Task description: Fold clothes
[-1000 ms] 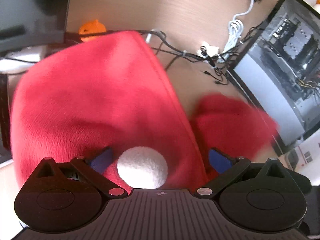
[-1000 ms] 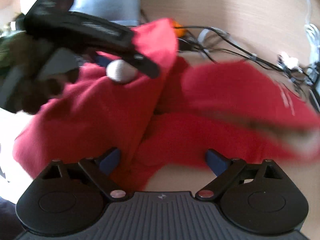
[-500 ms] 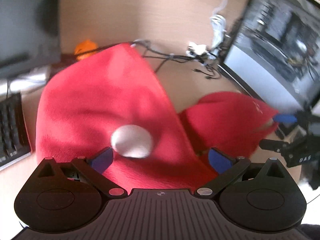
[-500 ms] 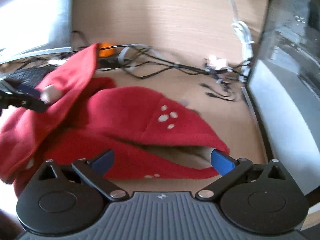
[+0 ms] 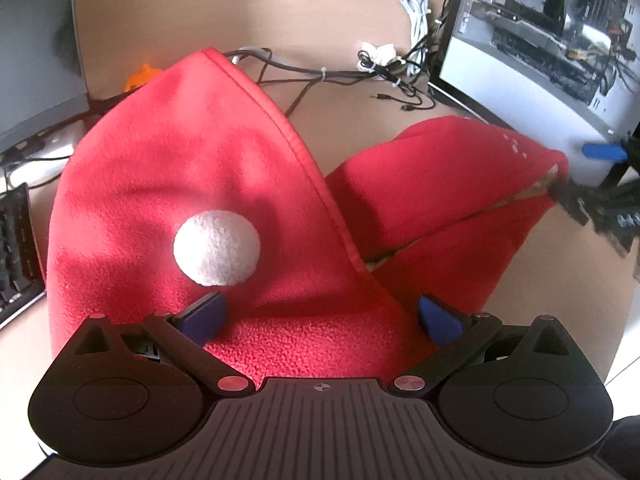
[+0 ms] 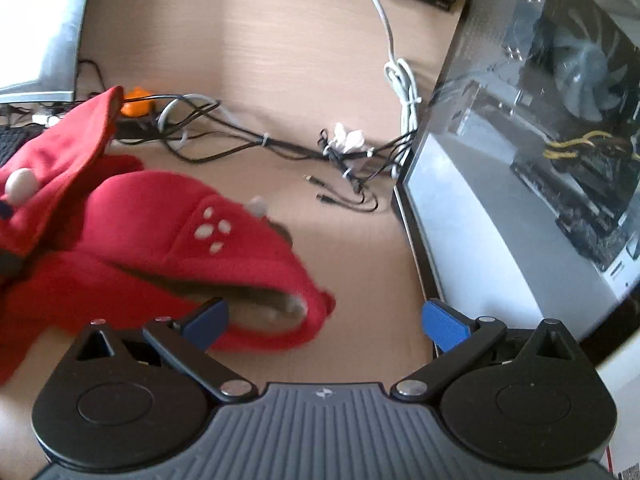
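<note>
While your left gripper [image 5: 322,318] stands wide with red fleece bunched between its blue pads [image 5: 202,316], you cannot tell from its own view whether anything is truly pinched; the jaws look spread, not clamped. Your right gripper [image 6: 326,320] is fully spread and holds nothing, its left pad [image 6: 206,318] just at the open cuff of the sleeve [image 6: 224,256]. One red fleece garment [image 5: 192,168] lies on the wooden desk [image 6: 280,48], a raised flap with one white pom-pom [image 5: 217,247] on the left, the sleeve with its small white paw print reaching right. Beyond it run a tangle of black cables [image 6: 256,142], one coiled white cable [image 6: 404,80], one orange object [image 6: 138,109] and one open computer case [image 6: 540,140]. As a judgement, the risks are these: the loose flap may flop back if the left lets go, and a sweeping fold could drag fleece into the cables or knock the case.
</note>
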Motion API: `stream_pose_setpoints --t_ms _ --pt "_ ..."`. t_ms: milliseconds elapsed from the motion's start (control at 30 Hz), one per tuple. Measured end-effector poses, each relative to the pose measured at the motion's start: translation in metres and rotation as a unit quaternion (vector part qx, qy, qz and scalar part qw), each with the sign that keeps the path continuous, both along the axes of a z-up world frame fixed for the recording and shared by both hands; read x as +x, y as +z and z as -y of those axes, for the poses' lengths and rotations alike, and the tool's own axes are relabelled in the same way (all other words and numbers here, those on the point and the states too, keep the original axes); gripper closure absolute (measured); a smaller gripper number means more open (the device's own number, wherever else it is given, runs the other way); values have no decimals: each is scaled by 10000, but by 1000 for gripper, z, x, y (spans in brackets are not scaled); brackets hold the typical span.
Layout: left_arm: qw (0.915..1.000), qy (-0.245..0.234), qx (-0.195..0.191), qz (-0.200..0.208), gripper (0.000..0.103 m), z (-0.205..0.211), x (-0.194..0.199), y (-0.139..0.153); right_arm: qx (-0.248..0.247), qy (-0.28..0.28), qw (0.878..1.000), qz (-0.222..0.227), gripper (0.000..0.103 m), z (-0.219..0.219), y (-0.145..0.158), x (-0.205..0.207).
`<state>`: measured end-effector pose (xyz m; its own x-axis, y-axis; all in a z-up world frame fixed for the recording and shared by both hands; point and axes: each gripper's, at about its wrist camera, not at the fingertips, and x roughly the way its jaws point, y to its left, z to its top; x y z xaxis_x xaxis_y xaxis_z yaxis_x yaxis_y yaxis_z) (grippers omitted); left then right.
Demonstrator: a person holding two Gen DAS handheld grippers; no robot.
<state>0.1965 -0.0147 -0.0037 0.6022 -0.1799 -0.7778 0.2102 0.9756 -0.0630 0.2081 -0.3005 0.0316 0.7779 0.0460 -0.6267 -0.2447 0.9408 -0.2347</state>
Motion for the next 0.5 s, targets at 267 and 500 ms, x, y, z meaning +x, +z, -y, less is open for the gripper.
stream_pose_setpoints --t_ms 267,500 --pt "9984 47 569 19 0 8 -5 -5 -658 -154 9977 -110 0 -34 -31 42" --pt "9992 110 389 10 0 -15 -14 -1 -913 -534 9845 1400 1 -40 43 23"
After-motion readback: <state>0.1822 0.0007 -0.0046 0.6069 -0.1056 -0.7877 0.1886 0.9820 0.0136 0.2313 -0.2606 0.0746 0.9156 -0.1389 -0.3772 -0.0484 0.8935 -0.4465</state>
